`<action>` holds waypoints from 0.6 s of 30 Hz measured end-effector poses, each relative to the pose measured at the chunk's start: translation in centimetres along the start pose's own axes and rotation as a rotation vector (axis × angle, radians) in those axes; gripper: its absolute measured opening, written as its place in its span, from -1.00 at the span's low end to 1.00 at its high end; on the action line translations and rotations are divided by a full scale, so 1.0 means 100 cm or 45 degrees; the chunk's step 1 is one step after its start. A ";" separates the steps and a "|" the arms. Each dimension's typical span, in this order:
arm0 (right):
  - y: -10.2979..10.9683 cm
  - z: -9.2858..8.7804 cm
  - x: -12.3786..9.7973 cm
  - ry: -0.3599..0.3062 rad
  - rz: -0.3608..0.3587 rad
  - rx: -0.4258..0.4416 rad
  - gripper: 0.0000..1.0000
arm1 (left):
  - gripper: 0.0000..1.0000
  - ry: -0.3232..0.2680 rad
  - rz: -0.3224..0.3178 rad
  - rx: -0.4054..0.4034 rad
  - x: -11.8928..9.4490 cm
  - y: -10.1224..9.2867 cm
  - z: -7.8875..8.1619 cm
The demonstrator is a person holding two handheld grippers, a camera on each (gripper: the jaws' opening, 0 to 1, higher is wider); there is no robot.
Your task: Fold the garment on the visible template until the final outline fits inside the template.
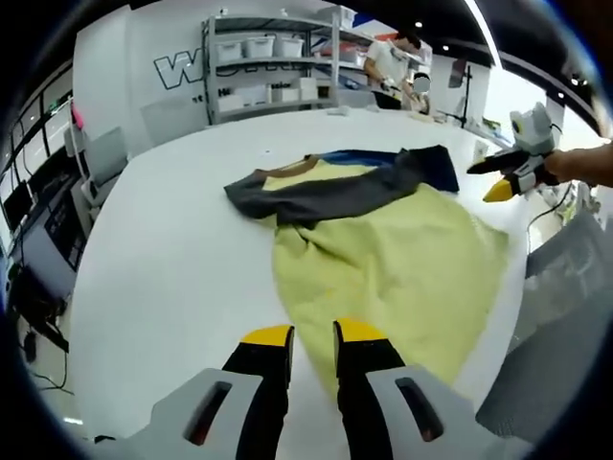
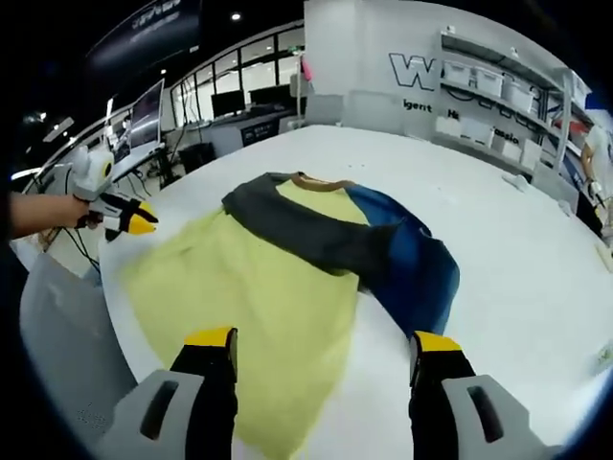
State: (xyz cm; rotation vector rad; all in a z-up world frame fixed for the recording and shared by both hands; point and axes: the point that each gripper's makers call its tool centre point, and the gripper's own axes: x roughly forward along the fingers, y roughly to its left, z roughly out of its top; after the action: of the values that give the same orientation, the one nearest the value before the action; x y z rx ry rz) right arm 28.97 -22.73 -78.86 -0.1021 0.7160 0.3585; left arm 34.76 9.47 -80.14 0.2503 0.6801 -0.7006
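1. A yellow shirt lies flat on a big white table. I can also see it from the right gripper view.
2. Its grey sleeve is folded across the chest. A blue sleeve sticks out on the other side.
3. I cannot spot any template lines on the table, so I cannot tell how well the shirt fits yet.
4. The left gripper hangs over the bottom edge of the shirt. Its jaws are close together, with just a thin gap, and nothing is in them.
5. The right gripper floats above the shirt too. Its jaws are spread wide and hold nothing.
6. I think the next fold is the blue sleeve, or the bottom edge going up.
7. To do it well, pinch only the very edge of the cloth. Lift it a little, not high.
8. Move both hands together so the fold line stays straight.
9. Lay the cloth down softly and let go slowly, so the grey sleeve does not slide open.
10. Keep the whole shirt on the table where it can be seen.
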 end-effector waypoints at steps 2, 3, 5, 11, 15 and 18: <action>0.001 -0.006 -0.003 0.009 -0.002 0.003 0.43 | -0.56 0.003 -0.001 -0.003 -0.002 -0.002 -0.002; 0.001 -0.008 -0.004 0.011 -0.002 0.005 0.42 | -0.56 0.004 -0.003 -0.006 -0.003 -0.003 -0.004; 0.002 -0.013 -0.006 0.017 -0.004 0.008 0.41 | -0.55 0.009 -0.007 -0.006 -0.004 -0.006 -0.007; 0.007 -0.028 -0.011 0.046 0.001 -0.006 0.29 | -0.54 0.028 -0.011 -0.020 -0.011 -0.011 -0.016; 0.009 -0.040 -0.013 0.079 0.012 -0.006 0.21 | -0.52 0.050 -0.023 -0.021 -0.014 -0.019 -0.024; 0.011 -0.050 -0.016 0.115 0.019 -0.007 0.08 | -0.52 0.076 -0.018 -0.045 -0.015 -0.019 -0.032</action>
State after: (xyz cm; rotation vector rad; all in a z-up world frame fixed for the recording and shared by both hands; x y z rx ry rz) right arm 24.33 -23.19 -81.59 -0.1187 0.8055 0.3720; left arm 31.05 10.19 -81.53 0.2348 0.7513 -0.6964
